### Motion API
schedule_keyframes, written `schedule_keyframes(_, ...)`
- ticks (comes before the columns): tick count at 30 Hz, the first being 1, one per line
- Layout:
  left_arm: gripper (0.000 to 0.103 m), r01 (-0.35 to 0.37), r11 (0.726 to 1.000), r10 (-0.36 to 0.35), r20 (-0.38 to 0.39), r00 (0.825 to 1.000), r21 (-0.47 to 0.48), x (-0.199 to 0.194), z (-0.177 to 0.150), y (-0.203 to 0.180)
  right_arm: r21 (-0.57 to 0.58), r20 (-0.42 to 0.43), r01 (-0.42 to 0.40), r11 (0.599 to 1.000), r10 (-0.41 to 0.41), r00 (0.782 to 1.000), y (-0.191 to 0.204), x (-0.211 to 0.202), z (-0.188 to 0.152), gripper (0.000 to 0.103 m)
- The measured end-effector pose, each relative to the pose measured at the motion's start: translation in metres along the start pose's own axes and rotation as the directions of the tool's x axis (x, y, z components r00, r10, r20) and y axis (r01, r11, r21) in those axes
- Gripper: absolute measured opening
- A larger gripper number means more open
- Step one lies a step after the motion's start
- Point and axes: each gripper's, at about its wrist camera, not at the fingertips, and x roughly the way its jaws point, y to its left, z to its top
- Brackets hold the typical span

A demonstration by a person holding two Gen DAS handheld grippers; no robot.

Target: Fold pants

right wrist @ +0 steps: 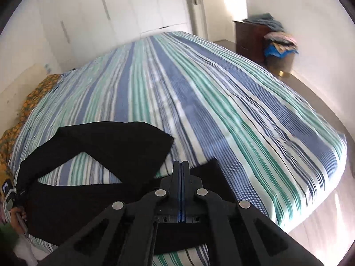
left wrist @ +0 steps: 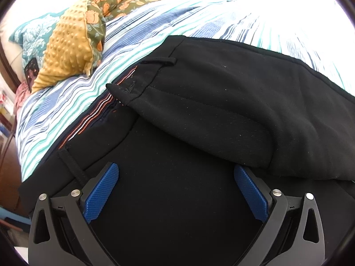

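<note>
Black pants (left wrist: 199,115) lie on a striped bed. In the left wrist view the waistband with an orange-striped lining faces left, and one layer is folded over the other. My left gripper (left wrist: 176,177) is open, its blue pads (left wrist: 104,190) spread just above the lower layer of black cloth. In the right wrist view the pants (right wrist: 95,153) spread in a V, one leg bent over to the right. My right gripper (right wrist: 181,166) is shut, with black cloth right behind its tips; whether it pinches the cloth I cannot tell.
The bed has a blue, green and white striped cover (right wrist: 199,93). A mustard dotted blanket with floral backing (left wrist: 68,51) and a teal pillow (left wrist: 33,37) lie at the head. White wardrobes (right wrist: 111,11), a dark dresser (right wrist: 250,37) and a laundry basket (right wrist: 280,53) stand beyond the bed.
</note>
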Motion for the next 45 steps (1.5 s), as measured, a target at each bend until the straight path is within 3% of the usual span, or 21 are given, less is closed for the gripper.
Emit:
schedule_keyframes(1, 0.103, -0.01, 1.0, 0.01, -0.01, 1.0, 0.006, -0.001, 0.001, -0.001, 0.028, 0.008, 0.024, 0.999, -0.024, 1.0, -0.006, -0.007, -0.01, 0.008)
schedule_keyframes(2, 0.103, -0.021, 1.0, 0.021, -0.02, 1.0, 0.015, -0.003, 0.003, -0.002, 0.037, 0.016, 0.029, 0.999, -0.029, 0.999, -0.009, -0.013, -0.017, 0.021)
schedule_keyframes(3, 0.102, -0.033, 0.999, 0.034, -0.034, 0.999, 0.028, -0.007, 0.005, -0.004, 0.037, 0.017, 0.023, 0.999, -0.023, 1.0, -0.007, -0.017, -0.023, 0.048)
schedule_keyframes(5, 0.102, -0.01, 0.998, 0.014, -0.072, 0.997, 0.057, -0.02, 0.006, -0.008, 0.039, 0.039, -0.015, 0.999, 0.014, 0.999, -0.001, -0.026, -0.029, 0.074)
schedule_keyframes(7, 0.102, 0.072, 0.995, -0.065, -0.093, 0.994, 0.067, -0.038, 0.001, -0.014, 0.026, 0.069, -0.062, 0.998, 0.061, 0.996, 0.014, -0.031, -0.032, 0.076)
schedule_keyframes(10, 0.102, 0.187, 0.979, -0.182, -0.057, 0.982, 0.085, -0.081, -0.016, -0.028, -0.021, 0.044, -0.108, 0.994, 0.109, 0.993, 0.047, -0.02, -0.038, 0.076)
schedule_keyframes(14, 0.102, 0.315, 0.941, -0.312, -0.047, 0.949, 0.124, -0.123, -0.049, -0.049, -0.056, -0.008, -0.172, 0.983, 0.172, 0.985, 0.086, -0.002, -0.058, 0.077)
schedule_keyframes(16, 0.102, 0.345, 0.926, -0.342, -0.044, 0.939, 0.154, -0.135, -0.065, -0.059, -0.094, -0.038, -0.202, 0.975, 0.199, 0.979, 0.108, 0.01, -0.065, 0.078)
schedule_keyframes(19, 0.102, 0.356, 0.909, -0.355, -0.044, 0.934, 0.218, -0.142, -0.088, -0.07, -0.13, -0.054, -0.235, 0.963, 0.23, 0.972, 0.13, 0.023, -0.079, 0.084)
schedule_keyframes(21, 0.102, 0.351, 0.901, -0.348, -0.056, 0.936, 0.256, -0.138, -0.096, -0.076, -0.156, -0.048, -0.209, 0.965, 0.204, 0.978, 0.139, 0.028, -0.091, 0.091)
schedule_keyframes(24, 0.102, 0.337, 0.898, -0.339, -0.044, 0.94, 0.281, -0.135, -0.097, -0.081, -0.216, -0.067, -0.186, 0.959, 0.176, 0.982, 0.148, 0.038, -0.105, 0.092)
schedule_keyframes(28, 0.102, 0.351, 0.902, -0.36, -0.011, 0.933, 0.252, -0.141, -0.098, -0.079, -0.267, -0.098, -0.161, 0.95, 0.14, 0.985, 0.152, 0.048, -0.114, 0.092)
schedule_keyframes(32, 0.102, 0.336, 0.913, -0.343, -0.014, 0.939, 0.232, -0.137, -0.1, -0.077, -0.288, -0.138, -0.15, 0.946, 0.114, 0.984, 0.152, 0.059, -0.122, 0.093)
schedule_keyframes(37, 0.102, 0.334, 0.922, -0.341, 0.002, 0.94, 0.197, -0.136, -0.097, -0.07, -0.306, -0.143, -0.149, 0.94, 0.11, 0.984, 0.154, 0.064, -0.128, 0.1)
schedule_keyframes(45, 0.102, 0.309, 0.932, -0.304, -0.057, 0.951, 0.187, -0.115, -0.098, -0.069, -0.277, -0.164, -0.149, 0.949, 0.106, 0.981, 0.155, 0.071, -0.131, 0.103)
